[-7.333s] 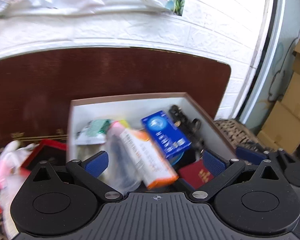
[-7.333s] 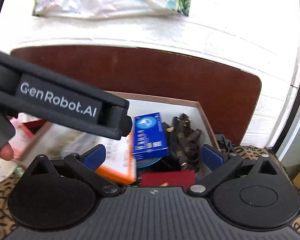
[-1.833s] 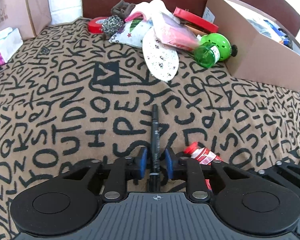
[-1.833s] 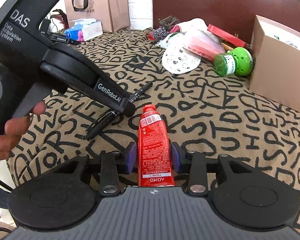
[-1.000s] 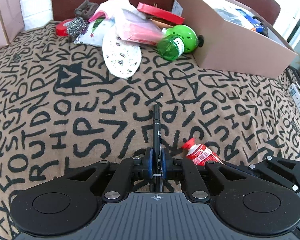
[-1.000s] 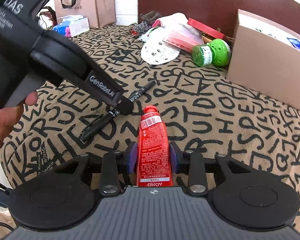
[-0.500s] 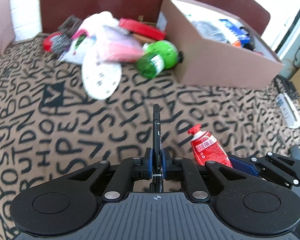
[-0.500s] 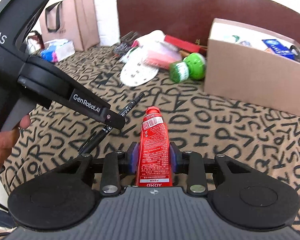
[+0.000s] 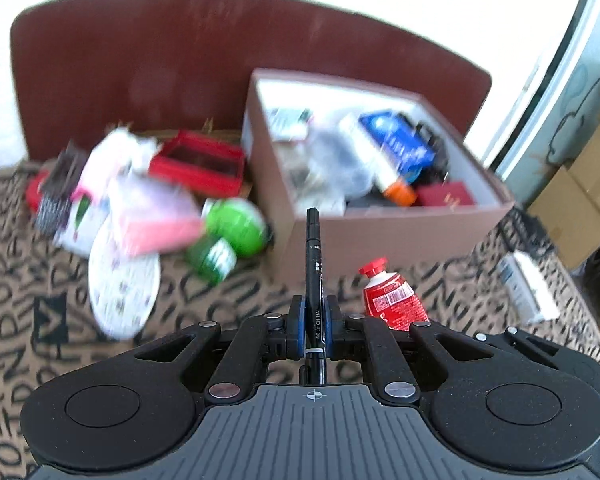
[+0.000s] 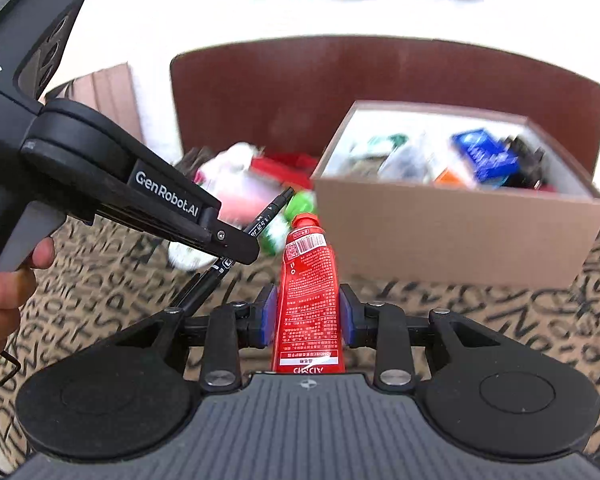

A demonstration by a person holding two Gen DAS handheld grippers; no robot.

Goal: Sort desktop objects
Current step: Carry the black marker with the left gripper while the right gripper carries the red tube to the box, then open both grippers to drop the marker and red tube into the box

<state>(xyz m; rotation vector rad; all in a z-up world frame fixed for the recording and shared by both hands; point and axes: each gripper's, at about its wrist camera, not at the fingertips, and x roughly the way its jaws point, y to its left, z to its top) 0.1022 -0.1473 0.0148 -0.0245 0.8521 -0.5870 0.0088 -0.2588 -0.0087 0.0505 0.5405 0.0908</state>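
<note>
My left gripper (image 9: 314, 322) is shut on a black marker pen (image 9: 313, 256), held off the cloth and pointing at the brown cardboard box (image 9: 380, 236). My right gripper (image 10: 307, 316) is shut on a red tube (image 10: 308, 288), cap forward, also held in the air short of the box (image 10: 460, 236). The box holds several items, among them a blue carton (image 9: 396, 144). The tube also shows in the left wrist view (image 9: 392, 300), and the pen in the right wrist view (image 10: 260, 224).
Left of the box lies a pile: a green bottle (image 9: 228, 240), a pink pack (image 9: 156, 216), a red case (image 9: 200, 164), a white speckled insole (image 9: 120, 288). A lettered brown cloth (image 9: 40, 280) covers the surface. A dark red headboard (image 9: 180, 60) stands behind.
Both grippers have lifted their objects off the cloth and moved forward toward the box, which now looks nearer, its inside in view.
</note>
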